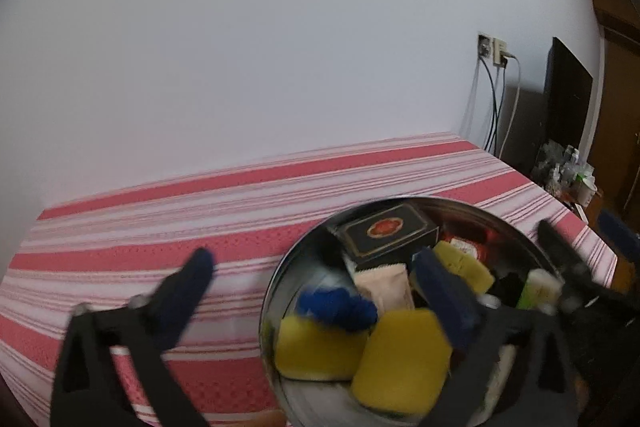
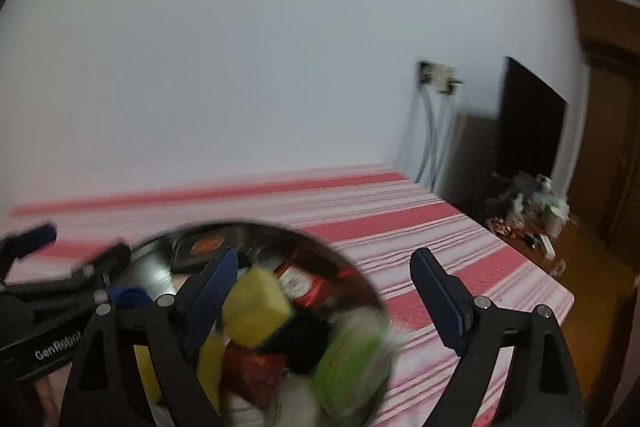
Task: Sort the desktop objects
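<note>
A round metal bowl (image 1: 276, 279) stands on the red-and-white striped tablecloth (image 1: 160, 227), heaped with small things. In it lie a black box with a red emblem (image 1: 386, 233), yellow sponges (image 1: 402, 359), a blue object (image 1: 340, 307), a pink sachet (image 1: 386, 285), red packets (image 2: 298, 281) and a green-and-white item (image 2: 348, 359). My left gripper (image 1: 316, 287) is open and straddles the bowl's left rim, one finger over the cloth, the other over the contents. My right gripper (image 2: 326, 295) is open and straddles the right rim (image 2: 360, 269). Neither holds anything.
A white wall rises behind the table, with wall sockets and hanging cables (image 1: 494, 55) at the right. Beyond the table's right edge are a dark panel (image 1: 568, 99) and a low pile of clutter (image 1: 568, 171). Each gripper shows at the edge of the other's view.
</note>
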Available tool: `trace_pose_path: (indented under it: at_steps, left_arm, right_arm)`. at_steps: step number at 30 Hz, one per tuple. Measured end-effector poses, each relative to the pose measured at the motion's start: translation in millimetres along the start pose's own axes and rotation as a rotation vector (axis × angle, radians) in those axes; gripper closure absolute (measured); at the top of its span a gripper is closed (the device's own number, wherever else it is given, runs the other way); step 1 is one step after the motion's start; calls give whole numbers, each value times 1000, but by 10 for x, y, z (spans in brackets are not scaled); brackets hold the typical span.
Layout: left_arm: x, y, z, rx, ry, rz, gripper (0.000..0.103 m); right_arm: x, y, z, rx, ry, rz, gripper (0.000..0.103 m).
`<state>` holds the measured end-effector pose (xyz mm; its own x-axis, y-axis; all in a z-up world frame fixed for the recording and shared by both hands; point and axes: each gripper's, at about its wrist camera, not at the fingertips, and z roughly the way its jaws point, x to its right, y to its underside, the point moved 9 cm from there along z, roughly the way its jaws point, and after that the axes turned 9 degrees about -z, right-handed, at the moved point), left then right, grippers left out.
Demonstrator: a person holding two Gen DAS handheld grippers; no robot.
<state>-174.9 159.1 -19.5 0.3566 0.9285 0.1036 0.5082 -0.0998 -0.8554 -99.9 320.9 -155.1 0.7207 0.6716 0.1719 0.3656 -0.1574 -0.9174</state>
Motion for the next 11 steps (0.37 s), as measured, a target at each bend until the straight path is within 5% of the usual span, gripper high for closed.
trace_pose_path:
  at_steps: [3,11]
  left_arm:
    - [-3,-110,-113,85,-117,23,0]
    - [174,-161,-225,98,-88,58,0]
  right_arm:
    - [222,-54,-147,51,107,61,8]
    - [381,-182,-386,141,139,152,6]
